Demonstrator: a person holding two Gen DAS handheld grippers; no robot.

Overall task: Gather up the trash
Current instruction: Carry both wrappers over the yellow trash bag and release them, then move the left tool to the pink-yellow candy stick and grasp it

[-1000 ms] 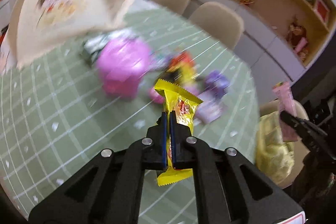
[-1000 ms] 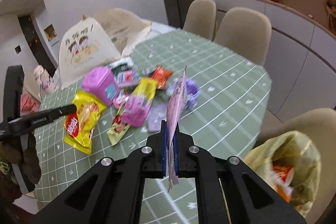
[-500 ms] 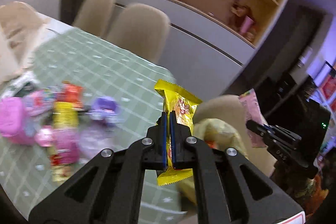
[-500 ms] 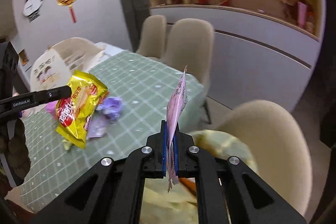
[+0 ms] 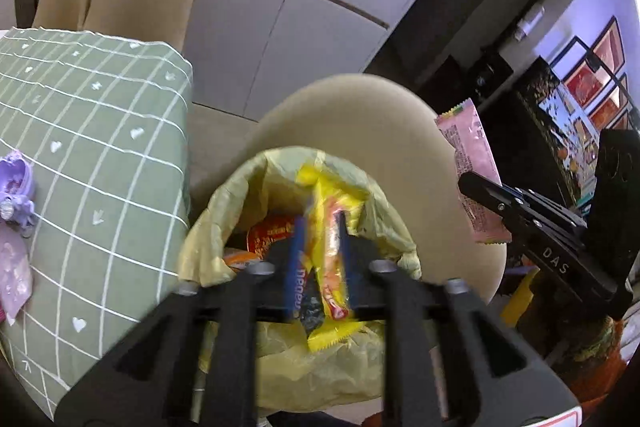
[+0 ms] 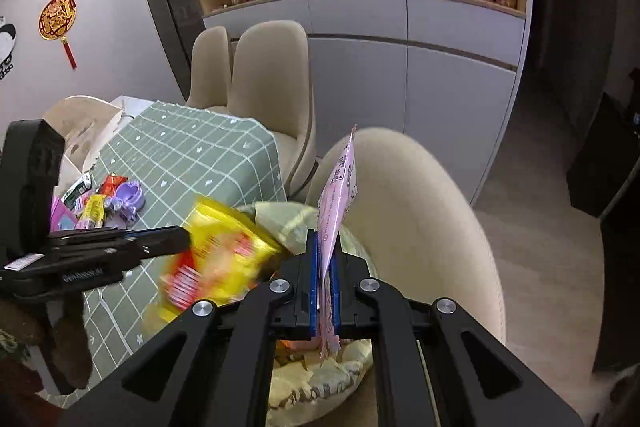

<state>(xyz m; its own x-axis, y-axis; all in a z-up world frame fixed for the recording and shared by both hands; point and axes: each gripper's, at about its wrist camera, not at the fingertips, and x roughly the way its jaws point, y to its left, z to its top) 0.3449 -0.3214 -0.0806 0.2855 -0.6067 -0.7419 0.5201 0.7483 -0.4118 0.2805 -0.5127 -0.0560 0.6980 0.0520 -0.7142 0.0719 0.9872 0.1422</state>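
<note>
My left gripper (image 5: 320, 227) hangs over the open yellow trash bag (image 5: 256, 179) on a beige chair (image 5: 360, 115). Its jaws are opening, and a blurred yellow snack wrapper (image 5: 332, 203) sits loose between them, above the bag's mouth. In the right wrist view the same yellow wrapper (image 6: 224, 251) smears just past the left gripper (image 6: 178, 241). My right gripper (image 6: 325, 239) is shut on a pink wrapper (image 6: 340, 195) that stands upright over the bag (image 6: 288, 219). From the left wrist, the pink wrapper (image 5: 472, 163) and right gripper (image 5: 468, 183) appear at the right.
The table with a green checked cloth (image 5: 100, 107) lies left of the chair. Several wrappers and a purple toy (image 6: 128, 195) remain on the table (image 6: 180, 155). Two more beige chairs (image 6: 272, 83) and grey cabinets (image 6: 440, 75) stand behind. The bag holds red and orange packets.
Both grippers swung from over the table to over the bag on the chair. The left jaws went from shut on the yellow wrapper to apart, and the wrapper is slipping down.
</note>
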